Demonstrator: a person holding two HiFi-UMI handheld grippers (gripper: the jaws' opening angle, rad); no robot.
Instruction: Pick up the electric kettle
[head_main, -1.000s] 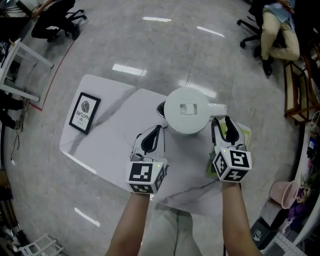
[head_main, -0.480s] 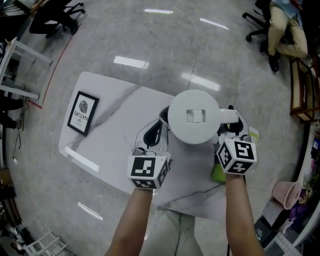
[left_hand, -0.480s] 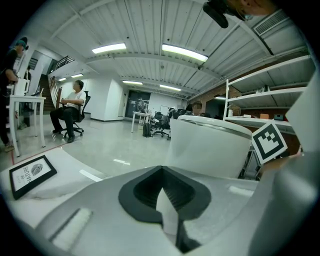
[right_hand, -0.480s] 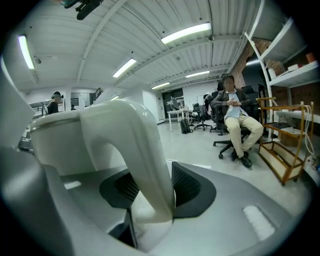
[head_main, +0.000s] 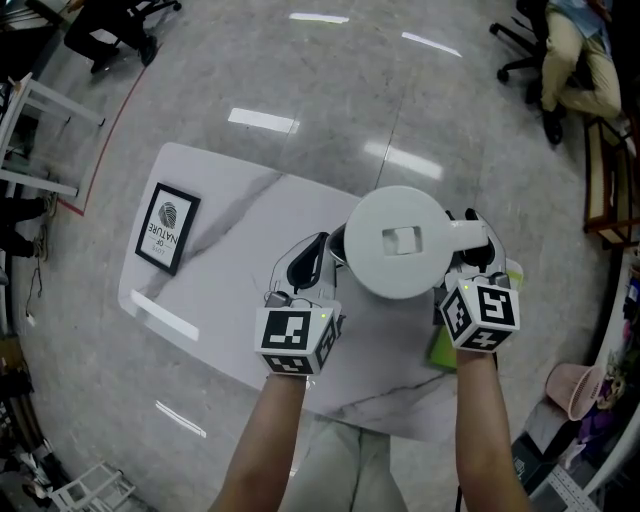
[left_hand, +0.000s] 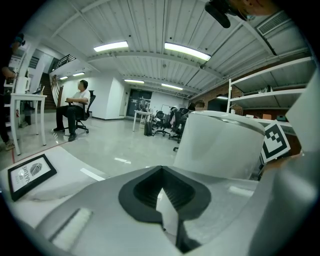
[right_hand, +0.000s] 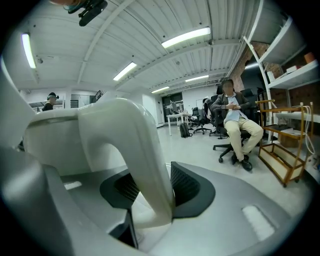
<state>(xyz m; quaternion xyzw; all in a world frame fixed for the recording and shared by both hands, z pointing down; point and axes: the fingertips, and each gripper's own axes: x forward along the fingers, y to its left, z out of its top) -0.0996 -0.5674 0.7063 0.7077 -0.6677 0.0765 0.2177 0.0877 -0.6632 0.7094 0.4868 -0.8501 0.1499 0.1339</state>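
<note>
Because the right gripper (head_main: 474, 248) pinches only the handle (right_hand: 135, 165) of the electric kettle (head_main: 400, 240), near the right edge of the table (head_main: 230, 230), it may twist loose; the left gripper (head_main: 308, 262) is closed, empty.

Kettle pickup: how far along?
Done: right gripper is clamped on the curved handle of the white round electric kettle. In hand: the lift; it looms larger in the head view than a second ago. Left: raising it clear of the white marble table.
</note>
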